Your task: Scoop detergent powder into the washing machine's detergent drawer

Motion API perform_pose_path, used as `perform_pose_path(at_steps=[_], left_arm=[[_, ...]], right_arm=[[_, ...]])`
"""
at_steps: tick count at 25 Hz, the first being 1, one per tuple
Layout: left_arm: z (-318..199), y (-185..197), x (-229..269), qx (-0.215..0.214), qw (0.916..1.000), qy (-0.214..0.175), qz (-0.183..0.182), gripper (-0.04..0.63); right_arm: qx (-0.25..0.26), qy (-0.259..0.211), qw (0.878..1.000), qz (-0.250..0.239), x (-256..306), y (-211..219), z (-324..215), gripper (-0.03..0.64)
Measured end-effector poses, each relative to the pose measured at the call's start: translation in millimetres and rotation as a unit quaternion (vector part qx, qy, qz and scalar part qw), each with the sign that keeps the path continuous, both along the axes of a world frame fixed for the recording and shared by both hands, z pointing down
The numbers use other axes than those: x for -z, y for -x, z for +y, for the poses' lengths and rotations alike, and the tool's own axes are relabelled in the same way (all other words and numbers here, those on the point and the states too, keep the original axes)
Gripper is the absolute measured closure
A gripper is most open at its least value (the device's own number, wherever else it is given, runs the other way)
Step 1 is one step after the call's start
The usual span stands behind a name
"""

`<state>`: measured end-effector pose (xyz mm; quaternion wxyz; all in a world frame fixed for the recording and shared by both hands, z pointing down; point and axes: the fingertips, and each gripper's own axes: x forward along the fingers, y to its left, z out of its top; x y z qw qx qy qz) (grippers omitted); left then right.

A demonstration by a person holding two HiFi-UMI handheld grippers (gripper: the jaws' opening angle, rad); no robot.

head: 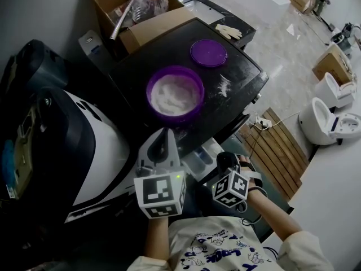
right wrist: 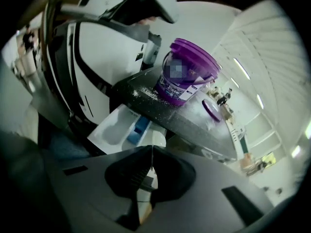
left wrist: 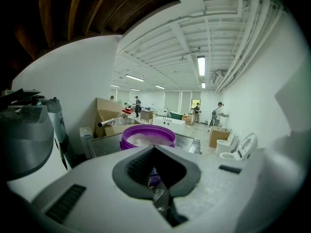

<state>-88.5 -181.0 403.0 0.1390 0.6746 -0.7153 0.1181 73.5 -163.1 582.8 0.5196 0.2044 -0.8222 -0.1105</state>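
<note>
A purple tub (head: 175, 93) of white detergent powder stands open on the washing machine's black top (head: 237, 83), with its purple lid (head: 208, 52) lying behind it. Some powder is spilled on the top (head: 224, 86). The white detergent drawer (right wrist: 116, 127) with a blue insert (right wrist: 138, 126) stands pulled out below the front edge. My left gripper (head: 167, 133) is shut just in front of the tub (left wrist: 148, 136), nothing seen between its jaws (left wrist: 154, 149). My right gripper (head: 224, 160) is shut too, low at the machine's front, looking over the drawer toward the tub (right wrist: 187, 74). No scoop shows.
A cardboard box (head: 161, 24) with a red-capped plastic bottle (head: 149, 1) sits behind the machine. White gloves (head: 228, 31) lie on a counter beyond. A dark-and-white appliance (head: 67, 134) stands at the left. Toilets (head: 330, 117), a wooden slat mat (head: 279, 148) and a power strip (head: 262, 120) are on the right.
</note>
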Motion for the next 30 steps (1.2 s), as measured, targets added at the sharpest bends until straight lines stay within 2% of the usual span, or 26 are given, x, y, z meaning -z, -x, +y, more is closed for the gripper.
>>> perform_pose_path(at_steps=[3, 7, 11, 14, 17, 20, 30], left_arm=[[0.2, 1.7, 1.3, 0.003, 1.0, 0.0, 0.001, 0.594], [0.1, 2.7, 5.0, 0.004, 1.0, -0.005, 0.004, 0.594], [-0.1, 3.3, 7.2, 0.005, 0.9999, -0.008, 0.009, 0.594], [0.4, 4.9, 10.6, 0.007, 0.9998, -0.013, 0.014, 0.595], [0.4, 6.6, 15.6, 0.008, 0.9997, -0.018, 0.014, 0.594], [0.0, 8.2, 21.6, 0.009, 0.9995, -0.025, 0.014, 0.594], [0.3, 19.9, 49.8, 0.017, 0.9984, -0.054, 0.007, 0.594]], right_arm=[[-0.053, 0.088, 0.992, -0.074, 9.4, 2.5, 3.5, 0.595], [-0.101, 0.135, 0.976, -0.142, 29.2, 3.6, -1.0, 0.595], [-0.15, 0.205, 0.939, -0.234, 57.8, 8.4, -1.6, 0.595], [-0.179, 0.227, 0.91, -0.296, 82.4, 9.7, -7.9, 0.595], [-0.195, 0.224, 0.891, -0.344, 109.5, 11.6, -17.7, 0.595], [-0.196, 0.201, 0.881, -0.382, 138.8, 15.9, -29.0, 0.595], [-0.194, 0.078, 0.868, -0.45, 218.7, 36.8, -69.1, 0.595]])
